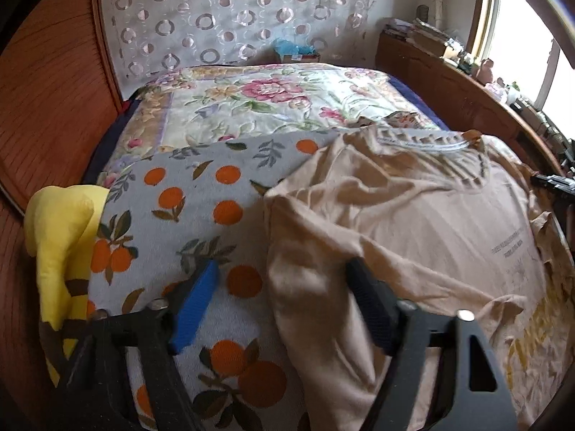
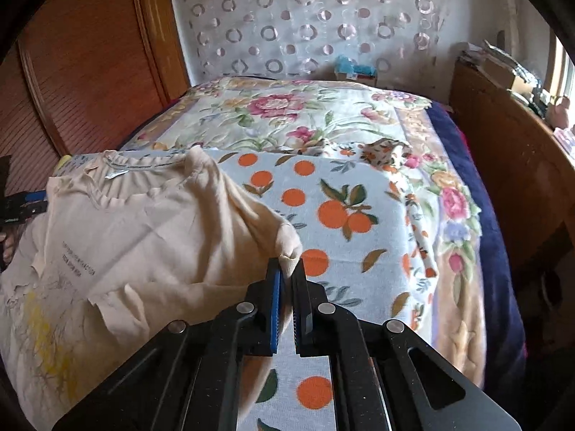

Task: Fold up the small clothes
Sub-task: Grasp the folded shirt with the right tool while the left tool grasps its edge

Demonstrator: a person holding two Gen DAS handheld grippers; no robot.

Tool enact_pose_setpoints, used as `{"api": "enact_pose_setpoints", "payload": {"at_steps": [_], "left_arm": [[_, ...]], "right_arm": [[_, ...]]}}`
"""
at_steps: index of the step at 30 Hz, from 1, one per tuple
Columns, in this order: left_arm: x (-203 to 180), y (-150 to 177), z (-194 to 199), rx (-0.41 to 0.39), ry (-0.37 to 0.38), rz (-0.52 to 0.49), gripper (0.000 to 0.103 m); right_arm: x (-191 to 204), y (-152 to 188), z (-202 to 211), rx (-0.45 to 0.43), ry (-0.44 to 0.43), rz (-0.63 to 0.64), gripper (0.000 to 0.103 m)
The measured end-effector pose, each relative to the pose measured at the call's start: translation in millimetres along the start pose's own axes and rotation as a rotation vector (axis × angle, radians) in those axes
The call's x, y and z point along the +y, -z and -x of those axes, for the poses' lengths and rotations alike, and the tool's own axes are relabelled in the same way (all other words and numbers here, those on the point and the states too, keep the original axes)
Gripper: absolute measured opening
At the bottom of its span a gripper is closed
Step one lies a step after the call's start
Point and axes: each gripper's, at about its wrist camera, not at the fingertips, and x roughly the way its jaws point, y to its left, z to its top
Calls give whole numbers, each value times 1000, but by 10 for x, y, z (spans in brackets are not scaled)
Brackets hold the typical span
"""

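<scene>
A bed seen from two gripper cameras, one held in each hand. A beige shirt (image 2: pixel 151 222) lies spread face up on an orange-print towel (image 2: pixel 345 215), which covers the near part of a floral blanket (image 2: pixel 287 115). The towel seems to serve as a flat working surface for folding. The shirt's collar points toward the far wall, and small dark lettering and a faded yellow print show on its chest.

The right gripper (image 2: pixel 287 273) is closed on the end of the shirt's right sleeve, the cloth bunched and poking up between its blue and black pads. The sleeve rises slightly off the towel toward the grip, which suggests it is held ready to be drawn inward over the body of the shirt.

The left gripper (image 1: pixel 284 276) stands partly open at the opposite sleeve. Its blue finger (image 1: pixel 196 305) rests out on the towel, while the black finger (image 1: pixel 366 298) sits behind a fold of beige cloth, so the sleeve edge lies between the jaws. The pads do not look pressed on the fabric yet. This placement probably lines up a matching pinch, so both sleeves can be folded in together.

A yellow cloth (image 1: pixel 61 237) lies at the towel's left edge, likely waiting its turn.
</scene>
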Motion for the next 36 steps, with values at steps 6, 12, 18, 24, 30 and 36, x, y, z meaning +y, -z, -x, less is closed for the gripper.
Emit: {"api": "enact_pose_setpoints", "payload": {"at_steps": [6,12,18,24,30,36], "left_arm": [[30,-111,-52,8,33,6,39],[-1,-187,-117,9,61,3,23],[-29,-217,-139,13,79,1,7],[-193,-214,234,-102,61,2,6],[-401,-54,856,-219,93,-25,6],[-485,272,1355,-279,118,-40,6]], "right_arm": [[-1,-38,35,4,34,0,41],[44,-63,-19,24,18,12,47],[62,-91,-67,27,30,23,47],[181,-102,-67,52,-11,74,8],[297,-34,341,-55,-2,81,6],[437,179,1028,-180,3,88,6]]}}
